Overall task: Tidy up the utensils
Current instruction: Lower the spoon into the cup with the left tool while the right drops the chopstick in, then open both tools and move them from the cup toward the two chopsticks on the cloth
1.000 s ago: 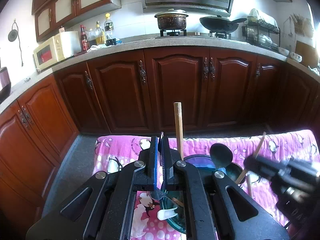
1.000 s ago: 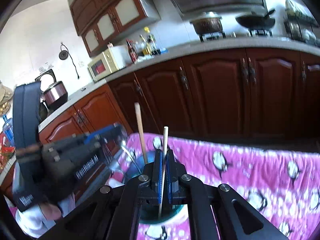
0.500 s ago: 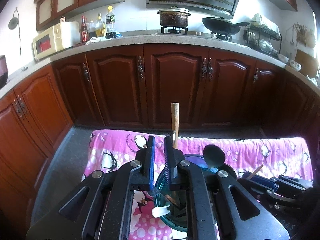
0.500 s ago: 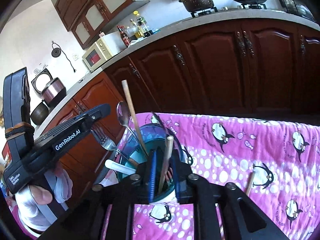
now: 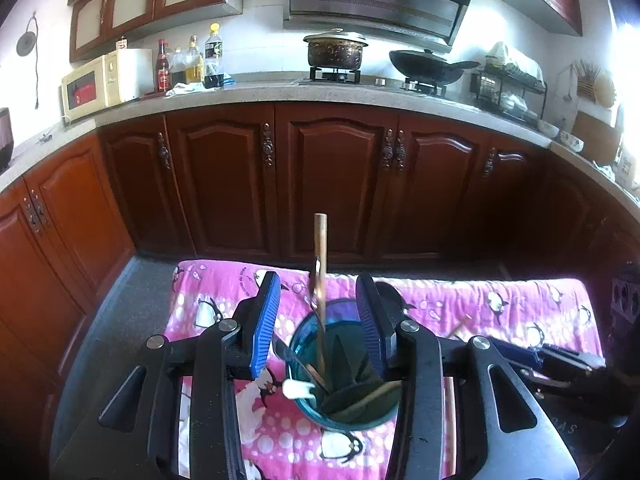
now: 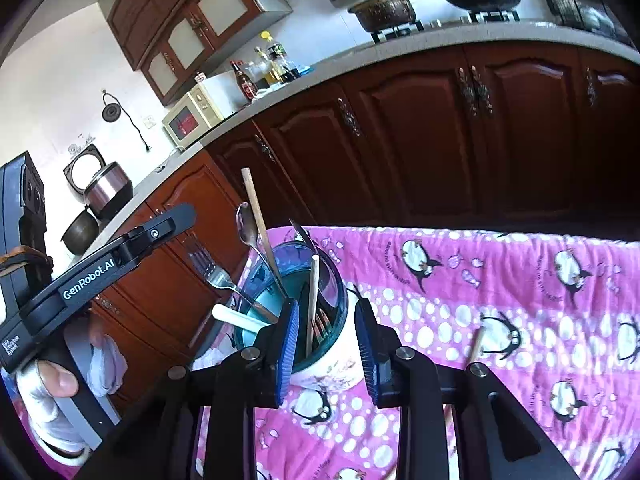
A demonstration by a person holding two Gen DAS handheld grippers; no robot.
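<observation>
Teal cup (image 6: 292,304) at 12 o'clock of both tools now holds the spoon, fork and sticks. Left gripper (image 5: 318,320) and right gripper (image 6: 326,340), jaws just opening, grasp nothing (drop step). Next: fetch the loose chopstick (image 6: 476,346) at 3 o'clock on pink cloth (image 6: 500,300); kitchen cabinets (image 5: 336,184) beyond.

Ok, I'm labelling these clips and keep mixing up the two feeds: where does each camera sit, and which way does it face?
Left wrist: on the left gripper, looking forward and down past its open jaws at the utensil cup on the pink cloth; right gripper low right.
Right wrist: on the right gripper, jaws open around a chopstick standing in the cup; left gripper and gloved hand at left.
Shared: cup, cloth, cabinets, stove pot.
</observation>
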